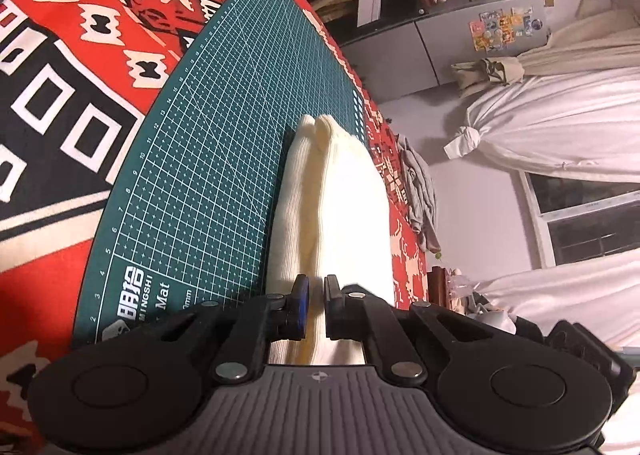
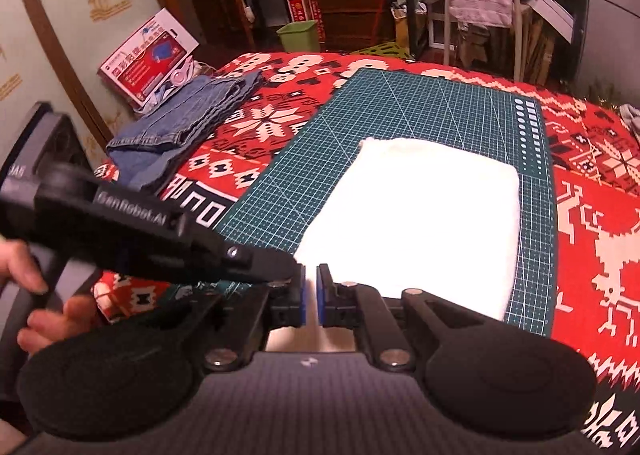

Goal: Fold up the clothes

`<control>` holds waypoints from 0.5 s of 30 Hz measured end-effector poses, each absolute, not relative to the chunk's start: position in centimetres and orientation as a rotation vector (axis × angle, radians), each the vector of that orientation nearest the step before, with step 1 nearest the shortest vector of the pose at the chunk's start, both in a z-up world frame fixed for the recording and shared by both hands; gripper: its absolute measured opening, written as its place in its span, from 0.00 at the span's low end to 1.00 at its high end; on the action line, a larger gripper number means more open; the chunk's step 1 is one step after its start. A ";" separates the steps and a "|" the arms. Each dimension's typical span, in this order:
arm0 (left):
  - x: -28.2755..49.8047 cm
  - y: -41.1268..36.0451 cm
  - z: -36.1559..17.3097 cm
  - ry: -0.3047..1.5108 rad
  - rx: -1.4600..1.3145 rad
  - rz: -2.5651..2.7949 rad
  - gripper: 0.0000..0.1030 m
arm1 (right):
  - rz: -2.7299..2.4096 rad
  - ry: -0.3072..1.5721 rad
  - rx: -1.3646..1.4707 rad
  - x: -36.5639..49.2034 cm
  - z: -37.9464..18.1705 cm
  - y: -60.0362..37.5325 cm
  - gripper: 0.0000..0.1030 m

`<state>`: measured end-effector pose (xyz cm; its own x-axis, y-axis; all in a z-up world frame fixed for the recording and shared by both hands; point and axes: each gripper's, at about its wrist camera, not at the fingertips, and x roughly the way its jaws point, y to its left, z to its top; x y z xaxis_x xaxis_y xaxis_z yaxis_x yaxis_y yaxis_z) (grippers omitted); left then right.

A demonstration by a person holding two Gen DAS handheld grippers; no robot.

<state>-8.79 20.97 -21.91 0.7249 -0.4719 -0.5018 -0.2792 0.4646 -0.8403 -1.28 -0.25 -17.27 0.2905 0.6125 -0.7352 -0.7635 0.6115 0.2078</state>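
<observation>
Gripping the near edge of the cream knitted garment (image 1: 332, 191), my left gripper (image 1: 317, 309) has its fingers pinched together on the fabric, which runs up between the pads and off along the green cutting mat (image 1: 208, 143). From this wrist view the garment shows edge-on, as a thick stack of folded layers lying on the mat. My right gripper (image 2: 311, 295) is likewise clamped on the same garment, its blue-faced pads nearly together with a strip of cream cloth between them. From the right wrist the garment reads as a folded, roughly rectangular block resting on the near right part of the mat, its far edge short of the mat's printed column of dots and squares.

The left gripper enters the right wrist view from the left side, its tip just beside my right gripper at the garment's near edge, and my left hand (image 2: 36, 295) shows behind it on the handle. The mat lies on a red patterned blanket (image 2: 592, 183). A folded blue denim piece (image 2: 188, 123) sits on the blanket to the left, well apart from the mat. A grey garment (image 1: 420, 191) lies crumpled on the blanket's far side in the left wrist view.
</observation>
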 end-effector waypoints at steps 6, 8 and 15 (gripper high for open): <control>-9.7 20.7 -21.0 0.776 -1.052 -0.112 0.03 | 0.958 0.895 -0.252 -2.6 -17.2 0.3 0.06; -9.8 20.8 -21.1 0.777 -1.054 -0.109 0.03 | 0.970 0.903 -0.273 -3.2 -17.3 0.3 0.06; -9.7 20.9 -21.2 0.780 -1.061 -0.100 0.03 | 0.970 0.911 -0.271 -3.6 -17.0 -0.8 0.06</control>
